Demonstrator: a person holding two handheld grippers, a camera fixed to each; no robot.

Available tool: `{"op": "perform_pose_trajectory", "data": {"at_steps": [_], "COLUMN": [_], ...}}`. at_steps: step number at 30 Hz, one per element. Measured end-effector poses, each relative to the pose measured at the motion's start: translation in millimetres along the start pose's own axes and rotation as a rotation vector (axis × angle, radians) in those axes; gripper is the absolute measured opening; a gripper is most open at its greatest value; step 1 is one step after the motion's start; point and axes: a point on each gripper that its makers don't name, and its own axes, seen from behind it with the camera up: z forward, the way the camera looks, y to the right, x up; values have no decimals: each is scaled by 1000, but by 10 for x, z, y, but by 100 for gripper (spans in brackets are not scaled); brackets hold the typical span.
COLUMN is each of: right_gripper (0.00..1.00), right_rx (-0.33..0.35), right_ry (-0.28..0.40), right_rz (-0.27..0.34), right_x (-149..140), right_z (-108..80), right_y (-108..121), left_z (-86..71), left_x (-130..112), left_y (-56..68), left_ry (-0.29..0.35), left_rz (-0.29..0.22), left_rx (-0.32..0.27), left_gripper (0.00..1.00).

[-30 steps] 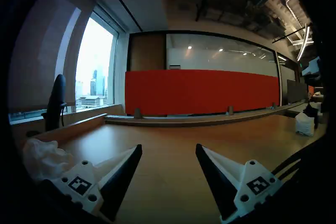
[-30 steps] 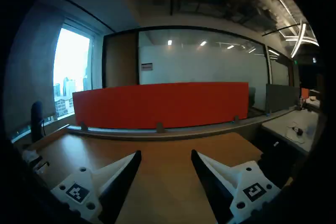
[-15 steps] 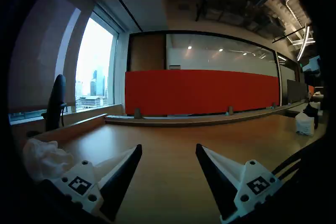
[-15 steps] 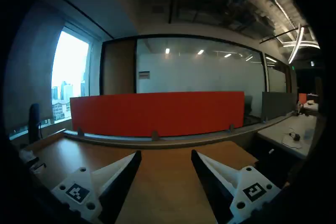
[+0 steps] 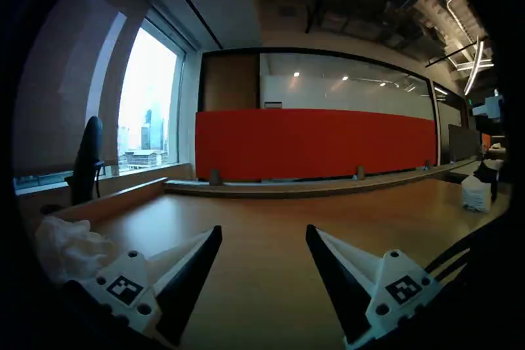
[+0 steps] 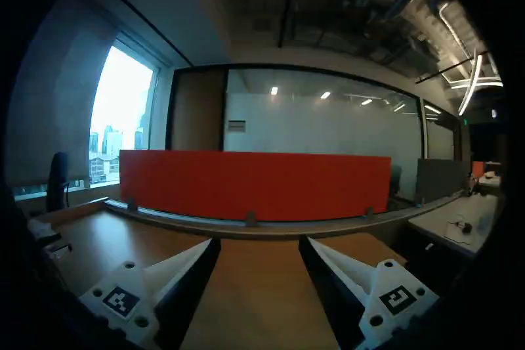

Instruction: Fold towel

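Observation:
A crumpled white towel lies on the wooden desk at the lower left of the left gripper view, just beyond my left finger. My left gripper hovers low over the desk, open, with nothing between its fingers. In the right gripper view, my right gripper is also open and empty above the wooden desk, pointing at the red divider. A small pale shape at that view's left edge is too small to identify.
A red divider runs along the desk's far edge, with a glass wall behind. A window and a dark chair back are on the left. A white bundle sits on the desk far right. Another desk stands to the right.
The right gripper view has tilted upward and turned a little, so the divider sits lower in the picture. The left gripper and the towel have not moved.

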Motion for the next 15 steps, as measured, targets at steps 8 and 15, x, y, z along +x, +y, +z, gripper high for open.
{"op": "perform_pose_trajectory", "data": {"at_steps": [8,15], "right_gripper": [92,92], "right_rx": [-1,-16], "right_ry": [20,9], "right_rz": [21,25], "right_x": [-216,-550], "right_z": [30,19], "right_y": [80,223], "left_z": [0,2], "left_x": [-6,-10], "left_y": [4,17], "left_ry": [0,0], "left_rz": [-1,-1], "left_rx": [0,0], "left_gripper": [95,95]}}
